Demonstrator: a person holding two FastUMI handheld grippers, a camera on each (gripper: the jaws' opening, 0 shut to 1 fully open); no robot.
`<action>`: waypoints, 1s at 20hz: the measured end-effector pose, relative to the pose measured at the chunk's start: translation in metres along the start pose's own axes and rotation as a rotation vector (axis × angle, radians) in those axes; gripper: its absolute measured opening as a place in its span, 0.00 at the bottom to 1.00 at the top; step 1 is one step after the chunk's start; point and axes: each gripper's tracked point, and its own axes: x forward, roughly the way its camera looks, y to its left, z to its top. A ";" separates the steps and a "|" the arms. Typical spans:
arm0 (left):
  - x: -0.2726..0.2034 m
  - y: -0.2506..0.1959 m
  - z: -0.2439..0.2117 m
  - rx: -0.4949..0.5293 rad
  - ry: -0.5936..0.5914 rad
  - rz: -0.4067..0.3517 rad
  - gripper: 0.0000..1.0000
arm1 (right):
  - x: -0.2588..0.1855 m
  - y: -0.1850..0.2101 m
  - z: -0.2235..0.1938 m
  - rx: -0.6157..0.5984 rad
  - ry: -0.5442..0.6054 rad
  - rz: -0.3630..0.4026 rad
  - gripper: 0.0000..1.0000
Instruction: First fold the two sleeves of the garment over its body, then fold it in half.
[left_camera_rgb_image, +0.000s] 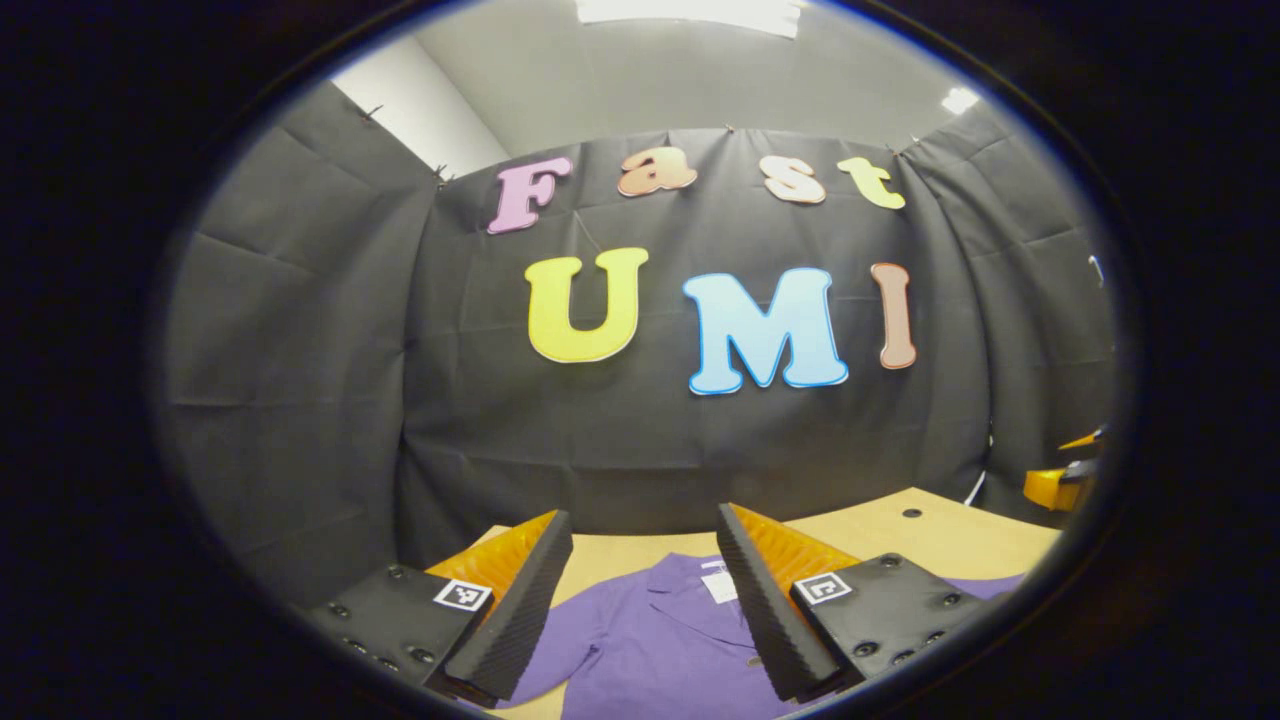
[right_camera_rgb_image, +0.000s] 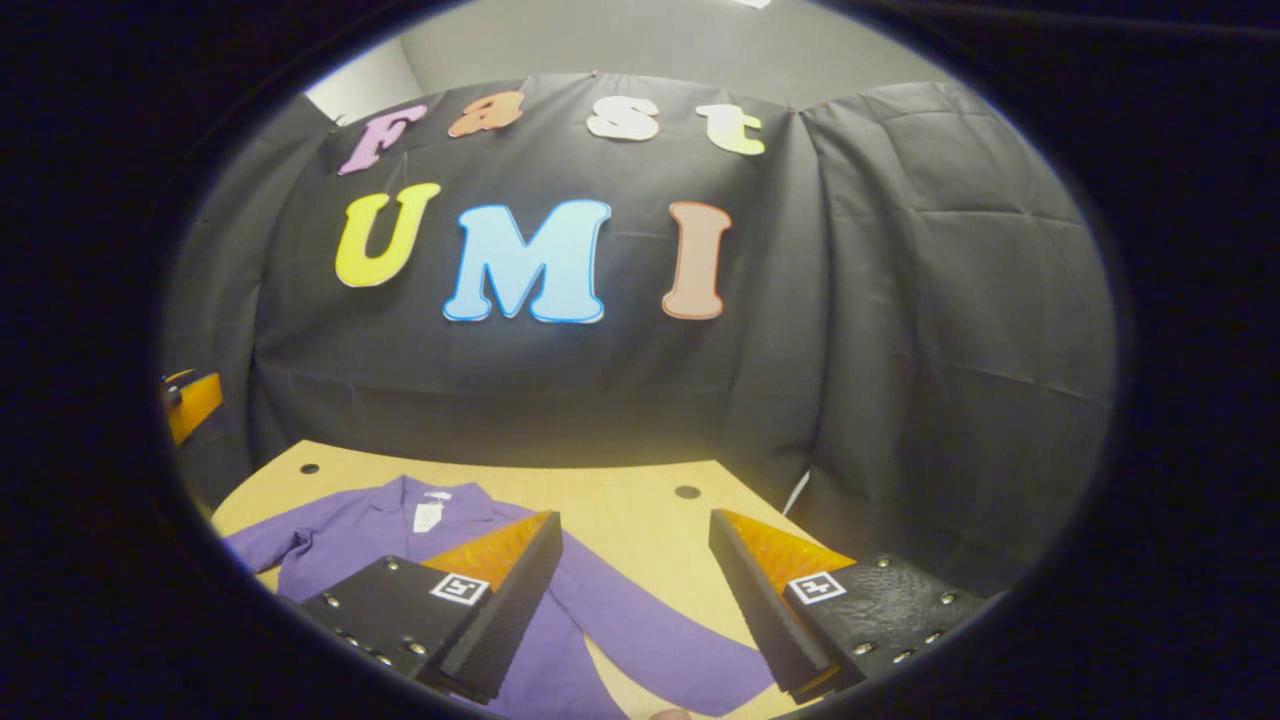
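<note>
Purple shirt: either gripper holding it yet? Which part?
Nothing held. Left gripper and right gripper are both open above the purple shirt, lying flat on the table.

No readable text, brand or number is to be made out beyond the booth wall; a small white tag (right_camera_rgb_image: 428, 516) is seen at the collar of the purple garment (right_camera_rgb_image: 620, 620), but its print is too small to be read. Square black-and-white coded markers (left_camera_rgb_image: 463, 595) are borne on the gripper bodies; no words are carried by them.
</note>
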 end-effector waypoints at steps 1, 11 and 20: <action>0.000 0.000 -0.001 -0.001 0.002 0.002 0.96 | 0.002 -0.008 -0.008 0.022 0.023 -0.018 0.93; 0.009 -0.008 -0.007 0.017 0.023 0.004 0.96 | 0.012 -0.093 -0.113 0.193 0.331 -0.234 0.93; 0.015 -0.003 -0.020 0.019 0.053 0.008 0.96 | 0.010 -0.125 -0.225 0.342 0.677 -0.381 0.95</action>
